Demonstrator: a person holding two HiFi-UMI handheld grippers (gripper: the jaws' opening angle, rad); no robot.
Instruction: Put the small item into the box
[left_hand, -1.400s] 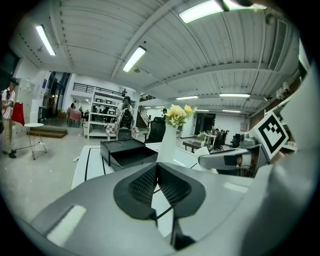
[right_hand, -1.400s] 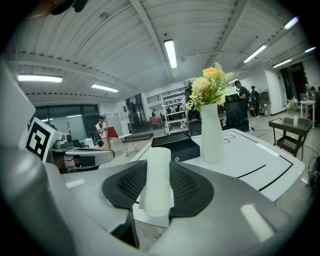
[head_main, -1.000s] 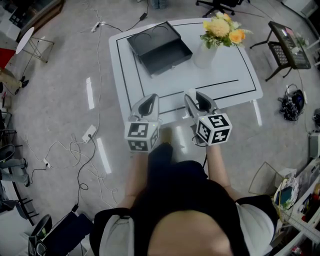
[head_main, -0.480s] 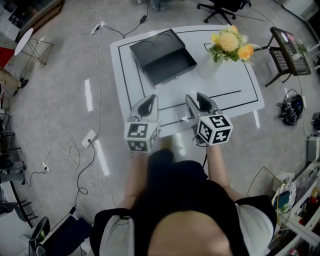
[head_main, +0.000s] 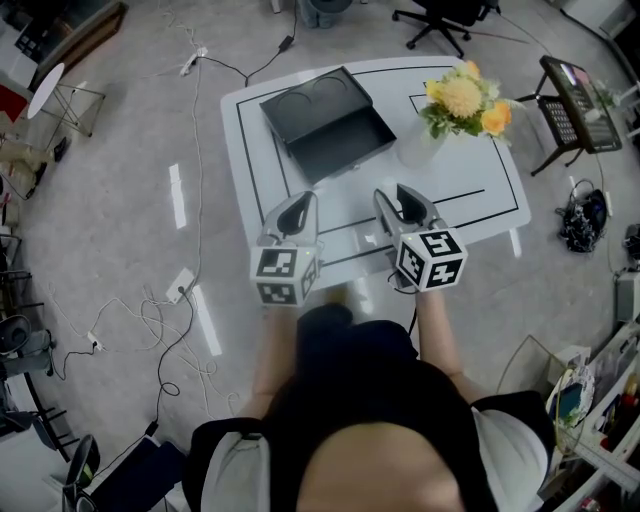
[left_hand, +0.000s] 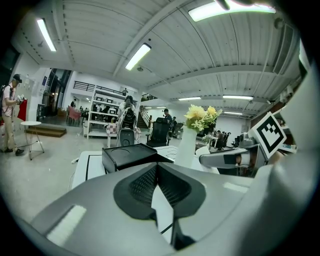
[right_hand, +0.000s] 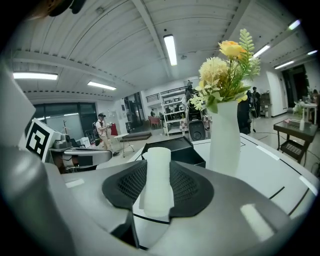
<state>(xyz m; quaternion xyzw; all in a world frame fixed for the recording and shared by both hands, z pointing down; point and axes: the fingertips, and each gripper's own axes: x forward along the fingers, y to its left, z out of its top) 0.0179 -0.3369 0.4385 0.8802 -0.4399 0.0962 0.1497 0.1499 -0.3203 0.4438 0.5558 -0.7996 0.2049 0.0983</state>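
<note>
White cylinder (right_hand: 158, 180) in right gripper (right_hand: 157, 162); vase (right_hand: 225, 135) ahead, apparently clear of black box (head_main: 325, 120).

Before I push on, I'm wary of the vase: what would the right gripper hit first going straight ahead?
Probably the black box; the vase stands right of that line, depth unclear.

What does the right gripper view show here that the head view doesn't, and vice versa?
Right gripper view only: a clear look at the small white item clamped in the right tool, ceiling lights, a person standing far off. Head view only: floor cables, the right tool's marker cube. Both: the black box, the vase of flowers, the white table.
</note>
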